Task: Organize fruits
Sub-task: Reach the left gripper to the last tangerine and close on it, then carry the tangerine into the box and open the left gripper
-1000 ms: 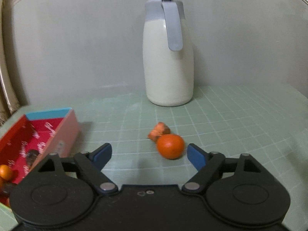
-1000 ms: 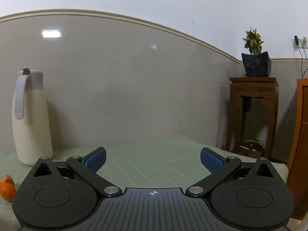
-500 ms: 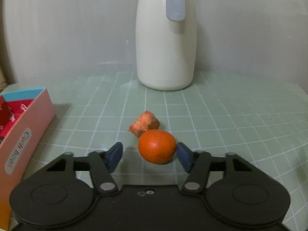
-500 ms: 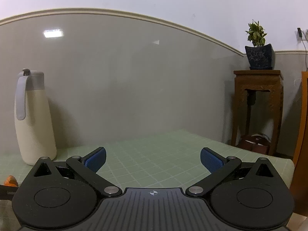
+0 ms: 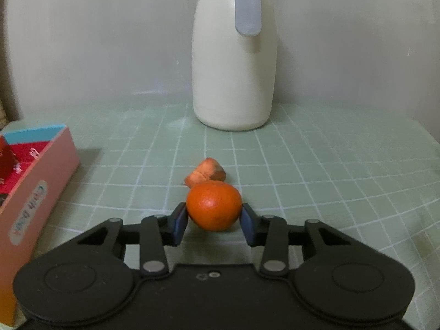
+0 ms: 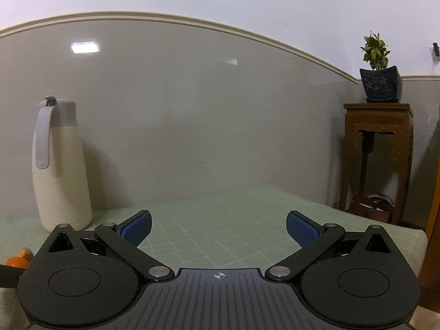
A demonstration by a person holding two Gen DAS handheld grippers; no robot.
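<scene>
An orange tangerine (image 5: pixel 214 205) lies on the green grid mat (image 5: pixel 316 170). My left gripper (image 5: pixel 214 220) is shut on the tangerine, its blue pads pressing both sides. A smaller orange-brown fruit piece (image 5: pixel 205 172) lies just behind the tangerine, touching or nearly touching it. A pink and red box (image 5: pixel 35 189) stands at the left, open on top. My right gripper (image 6: pixel 218 227) is open and empty above the mat. The tangerine (image 6: pixel 16 261) shows at the right wrist view's far left edge, with the smaller piece behind it.
A tall cream jug (image 5: pixel 234 63) with a grey lid and handle stands at the back by the grey wall; it also shows in the right wrist view (image 6: pixel 59 165). A wooden stand (image 6: pixel 378 148) with a potted plant (image 6: pixel 378 82) stands beyond the table's right edge.
My left gripper has moved forward around the tangerine and closed on it. The right gripper has stayed open and shifted only slightly.
</scene>
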